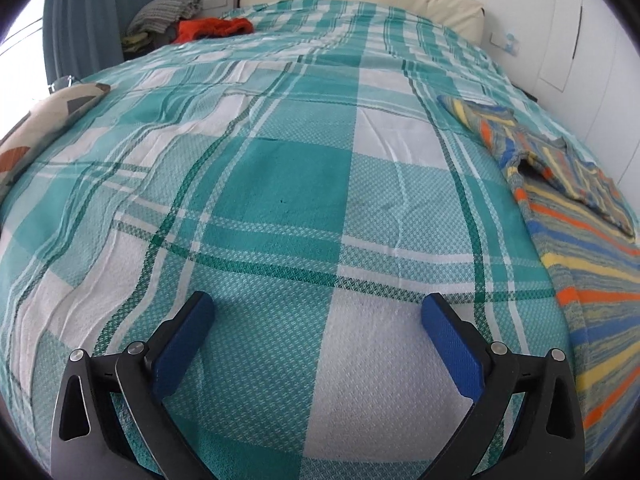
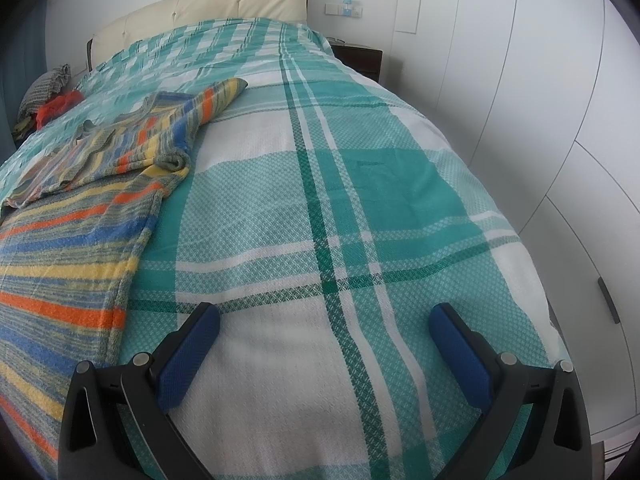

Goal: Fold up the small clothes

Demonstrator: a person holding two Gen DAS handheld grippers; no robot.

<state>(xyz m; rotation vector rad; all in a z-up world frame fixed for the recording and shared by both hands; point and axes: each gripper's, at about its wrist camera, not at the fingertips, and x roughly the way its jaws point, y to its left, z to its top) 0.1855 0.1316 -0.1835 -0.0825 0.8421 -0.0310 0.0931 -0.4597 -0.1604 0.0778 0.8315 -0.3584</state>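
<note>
Left wrist view: the left gripper (image 1: 318, 312) hovers over the teal plaid bedspread (image 1: 280, 184) with jaws wide and nothing between its blue pads (image 1: 452, 344); the striped garment (image 1: 580, 248) lies at the right edge of the frame, well apart from the fingertips. Right wrist view: the right gripper (image 2: 324, 322) likewise stands wide and empty above bare cover, with the same garment (image 2: 80, 216) on its left, one sleeve (image 2: 212, 104) folded across the body and pointing toward the far headboard (image 2: 200, 8). The garment thus lies between the two grippers, touched by neither. A heap of other clothes, one orange (image 1: 212, 28), sits at the far left corner. Likely hazards, as judgement: the knit is soft and the cover beneath is loose, so a low pinch could catch the bedspread together with the hem; a grip on one layer only could drag the folded sleeve open; uneven lifting by the two hands could skew the next fold
</note>
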